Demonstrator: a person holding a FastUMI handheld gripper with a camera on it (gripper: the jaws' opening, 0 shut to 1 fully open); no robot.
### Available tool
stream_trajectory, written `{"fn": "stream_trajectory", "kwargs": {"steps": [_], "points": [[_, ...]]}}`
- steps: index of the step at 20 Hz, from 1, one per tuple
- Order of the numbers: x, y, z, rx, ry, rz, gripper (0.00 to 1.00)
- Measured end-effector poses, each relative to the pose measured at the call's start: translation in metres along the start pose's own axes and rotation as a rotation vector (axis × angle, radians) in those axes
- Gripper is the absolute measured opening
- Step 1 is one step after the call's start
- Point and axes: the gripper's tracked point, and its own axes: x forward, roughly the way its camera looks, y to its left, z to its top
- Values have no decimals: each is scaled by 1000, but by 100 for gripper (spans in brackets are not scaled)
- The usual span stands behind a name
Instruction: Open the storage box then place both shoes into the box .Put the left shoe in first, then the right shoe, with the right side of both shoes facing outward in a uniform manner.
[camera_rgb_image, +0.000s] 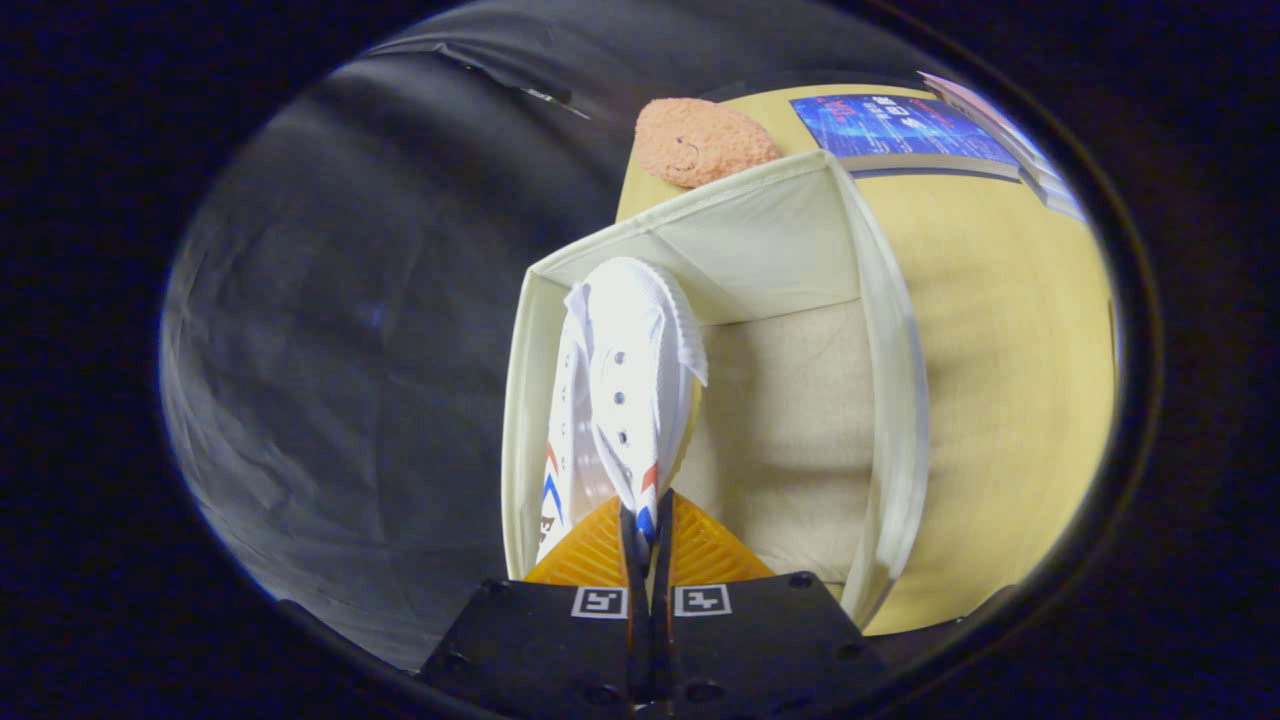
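Observation:
A white canvas shoe with red and blue side marks hangs toe-forward inside the open cream fabric storage box. My gripper is shut on the shoe's heel edge, both fingers pinching it. A second white shoe stands on its side against the box's left wall, just left of the held one. The beige box floor lies bare to the right of the shoes.
The box sits on a yellow table. Beyond the box lie an orange plush toy and a blue book with more books stacked beside it. Dark cloth hangs to the left.

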Motion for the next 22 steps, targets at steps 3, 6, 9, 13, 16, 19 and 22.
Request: {"fn": "stream_trajectory", "kwargs": {"steps": [3,6,9,13,16,19,22], "points": [[9,1,-1,16,23,-27,3],[17,-1,-9,24,70,-66,3],[27,2,-17,27,95,-77,3],[36,1,-24,100,129,-132,3],[40,2,-29,125,115,-164,4],[50,-6,-25,150,79,-232,4],[55,-7,-32,171,99,-275,5]]}}
